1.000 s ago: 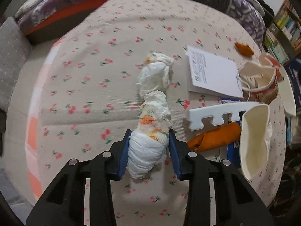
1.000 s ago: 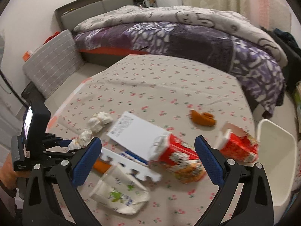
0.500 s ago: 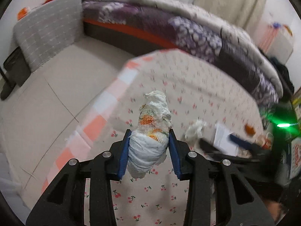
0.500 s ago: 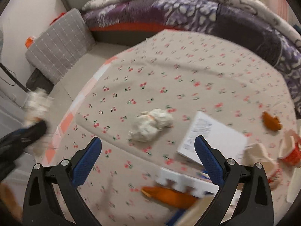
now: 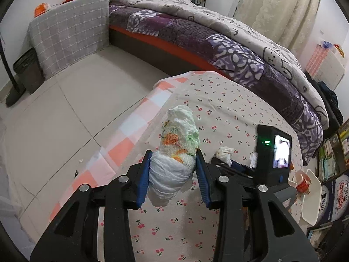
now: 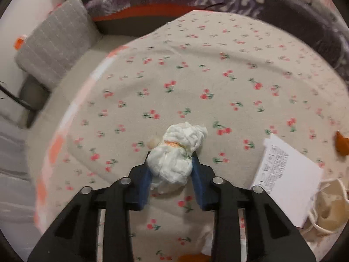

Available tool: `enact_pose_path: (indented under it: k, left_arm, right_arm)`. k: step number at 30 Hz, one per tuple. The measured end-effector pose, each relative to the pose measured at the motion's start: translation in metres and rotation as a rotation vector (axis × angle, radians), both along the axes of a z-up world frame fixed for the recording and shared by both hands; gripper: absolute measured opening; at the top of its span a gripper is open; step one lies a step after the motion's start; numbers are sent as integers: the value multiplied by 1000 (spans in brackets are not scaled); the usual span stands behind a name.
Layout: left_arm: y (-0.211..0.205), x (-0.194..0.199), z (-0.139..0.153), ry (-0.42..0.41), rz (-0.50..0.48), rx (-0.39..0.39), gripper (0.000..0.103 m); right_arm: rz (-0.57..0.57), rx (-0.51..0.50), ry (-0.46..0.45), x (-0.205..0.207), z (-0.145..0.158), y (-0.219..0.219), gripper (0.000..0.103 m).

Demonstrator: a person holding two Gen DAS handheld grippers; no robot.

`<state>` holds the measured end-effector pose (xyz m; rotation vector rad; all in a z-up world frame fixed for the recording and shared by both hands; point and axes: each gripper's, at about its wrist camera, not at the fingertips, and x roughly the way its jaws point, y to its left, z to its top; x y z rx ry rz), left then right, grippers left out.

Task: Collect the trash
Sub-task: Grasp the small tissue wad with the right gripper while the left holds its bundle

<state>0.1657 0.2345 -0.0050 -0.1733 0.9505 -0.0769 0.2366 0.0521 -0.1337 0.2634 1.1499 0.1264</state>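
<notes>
My left gripper [image 5: 173, 155] is shut on a rolled white tissue wad with orange and green print [image 5: 178, 135], held in the air over the left edge of the cherry-print tablecloth [image 5: 218, 109]. A second crumpled white tissue wad [image 6: 178, 144] lies on the cloth [image 6: 196, 76]. My right gripper [image 6: 171, 156] points down at it, its jaws closing, with both blue pads pressing the wad's sides. In the left wrist view the right gripper's body and its small screen [image 5: 272, 150] show at the right, with that wad [image 5: 223, 152] at its tips.
A white printed sheet [image 6: 285, 172], an orange peel [image 6: 340, 144] and a torn paper cup [image 6: 327, 207] lie to the right. A bed with a purple quilt [image 5: 218, 43] stands behind the table. A grey cushion [image 5: 69, 37] and a black bin [image 5: 26, 72] stand on the tiled floor.
My left gripper rose with its wad and swung out over the table's left edge. My right gripper moved left and down over the second wad and went from wide open to closed on it.
</notes>
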Motion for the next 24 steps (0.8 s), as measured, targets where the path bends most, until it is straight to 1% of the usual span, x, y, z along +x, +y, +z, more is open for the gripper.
enact_pose_path:
  k: [5,11,14,18,22,24]
  left_arm:
    - [4,-1,6,-28,28,-15,37]
    - [-2,-12,25,-119,59,-26,37]
    - [-10,-18,34,-156,64,-30,37]
    - [-22,-28,42,-195,68,-36,37]
    - [-37,-34,44,-209,58,-38,37]
    - [-50,-37,43,-208,29,-27,37]
  right_arm:
    - [7,35,-147,-15,39,-14,33]
    - [19,6,-311,-38,92,-24,33]
    - [18,-12,-366,-50,113,-32,33]
    - [9,-41,-418,-68,134,-39,33]
    - [-9,-67,-450,-88,146,-53,33]
    - [-19,-78,-459,-98,151,-64,33]
